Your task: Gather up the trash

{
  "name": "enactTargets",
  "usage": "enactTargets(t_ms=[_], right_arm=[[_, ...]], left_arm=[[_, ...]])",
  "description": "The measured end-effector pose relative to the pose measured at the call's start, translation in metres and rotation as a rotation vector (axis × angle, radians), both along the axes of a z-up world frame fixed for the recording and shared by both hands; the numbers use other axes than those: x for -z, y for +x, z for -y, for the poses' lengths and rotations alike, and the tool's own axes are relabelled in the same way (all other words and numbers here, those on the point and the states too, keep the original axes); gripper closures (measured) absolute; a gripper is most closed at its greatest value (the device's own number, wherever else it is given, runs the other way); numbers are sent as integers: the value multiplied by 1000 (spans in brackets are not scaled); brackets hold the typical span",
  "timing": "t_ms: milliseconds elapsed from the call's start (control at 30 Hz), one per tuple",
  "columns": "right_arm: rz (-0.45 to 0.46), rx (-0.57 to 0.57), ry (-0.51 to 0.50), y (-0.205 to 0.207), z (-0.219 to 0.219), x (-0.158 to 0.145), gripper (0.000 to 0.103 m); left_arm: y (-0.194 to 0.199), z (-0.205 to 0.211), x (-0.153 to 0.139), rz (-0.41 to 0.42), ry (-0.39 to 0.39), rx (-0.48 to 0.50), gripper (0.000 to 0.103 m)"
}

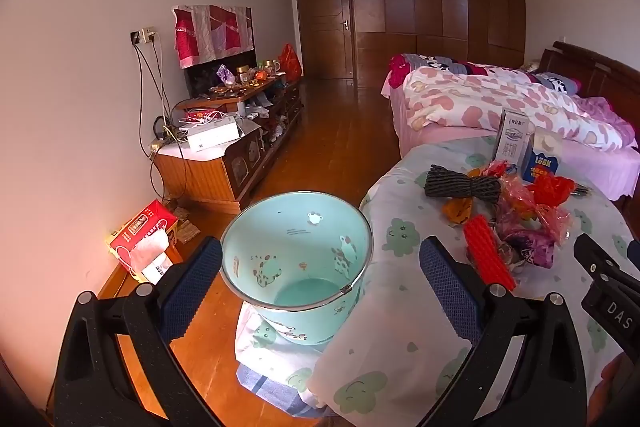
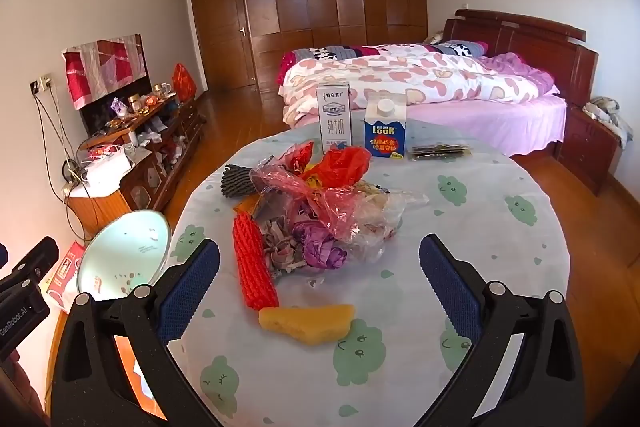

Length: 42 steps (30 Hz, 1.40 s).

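Observation:
A pile of trash lies on the round table (image 2: pixel 480 227) with its cloud-print cloth: crumpled plastic bags (image 2: pixel 340 195), a red foam net sleeve (image 2: pixel 254 267), a black foam net (image 2: pixel 236 181) and a yellow sponge-like wedge (image 2: pixel 308 321). Two cartons stand behind, a white milk carton (image 2: pixel 334 119) and a blue one (image 2: pixel 385 131). A mint-green bin (image 1: pixel 296 251) stands on the floor left of the table. My left gripper (image 1: pixel 320 283) hovers open above the bin's mouth. My right gripper (image 2: pixel 320 283) is open over the table, nothing between its fingers, the wedge just below.
A bed (image 2: pixel 440 83) with a heart-print quilt stands behind the table. Along the left wall runs a cluttered low cabinet (image 1: pixel 240 131) with cables, and a red box (image 1: pixel 144 239) rests near the bin. Wooden floor (image 1: pixel 332 131) runs to the wardrobe doors.

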State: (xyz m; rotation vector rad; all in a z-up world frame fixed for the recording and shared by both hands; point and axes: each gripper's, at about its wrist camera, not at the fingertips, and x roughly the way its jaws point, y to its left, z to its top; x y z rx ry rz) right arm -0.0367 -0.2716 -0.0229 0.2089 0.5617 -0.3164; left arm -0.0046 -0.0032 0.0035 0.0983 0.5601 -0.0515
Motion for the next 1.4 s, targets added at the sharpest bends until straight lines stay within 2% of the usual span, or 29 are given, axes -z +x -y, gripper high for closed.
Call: enactTargets(t_ms=[1400], right_arm=[[-1,0,4,0,1,1,5]], left_arm=[[-1,2,2,0,4,-1,6]])
